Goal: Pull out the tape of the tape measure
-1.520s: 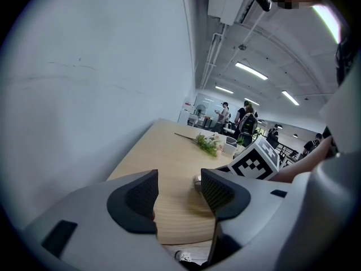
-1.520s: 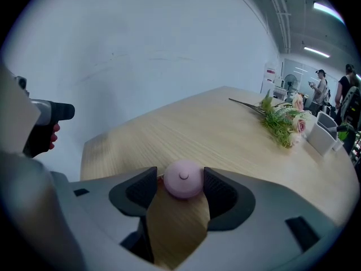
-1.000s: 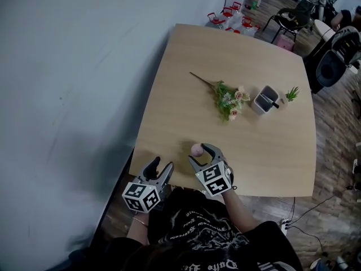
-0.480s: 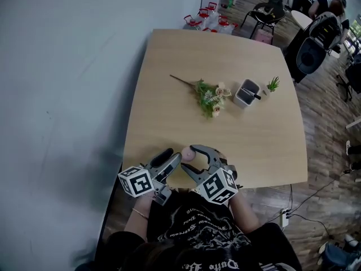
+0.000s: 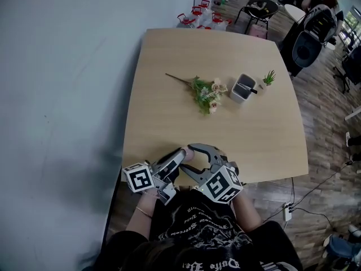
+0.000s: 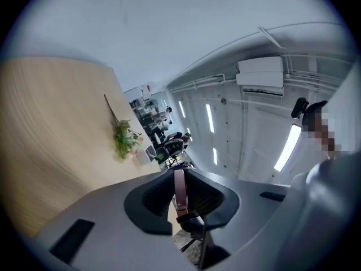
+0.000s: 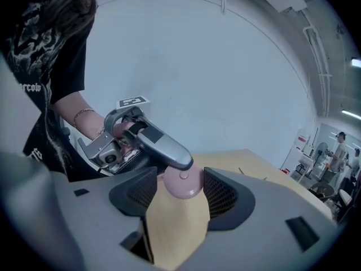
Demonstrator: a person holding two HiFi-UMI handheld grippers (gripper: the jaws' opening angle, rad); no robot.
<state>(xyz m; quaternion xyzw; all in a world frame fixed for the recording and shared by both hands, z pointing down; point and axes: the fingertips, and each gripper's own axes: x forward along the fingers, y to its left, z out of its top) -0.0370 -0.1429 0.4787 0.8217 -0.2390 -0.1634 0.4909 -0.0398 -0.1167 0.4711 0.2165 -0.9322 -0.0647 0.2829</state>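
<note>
At the left gripper [image 5: 179, 156]: held level and rolled onto its side over the near edge of the table [image 5: 169, 112], tips aimed into the mouth of the right gripper [image 5: 190, 161]. Has just been closing; now pinches the thin pink tape [image 6: 179, 186] edge-on between the pads, with a dark clip on it deeper in. From above, hard to find the left hand [image 7: 119, 130] under the marker cube; from the other side, only fingers in the handle and a braceleted wrist. Between the right gripper's wide-set pads: the round pink tape measure [image 7: 183, 184], clamped by its flanks, touching the left tips. Tilted downward, that gripper. Well ahead of both, small and blurred: flowers [image 5: 204, 95], a grey holder [image 5: 242, 87].
</note>
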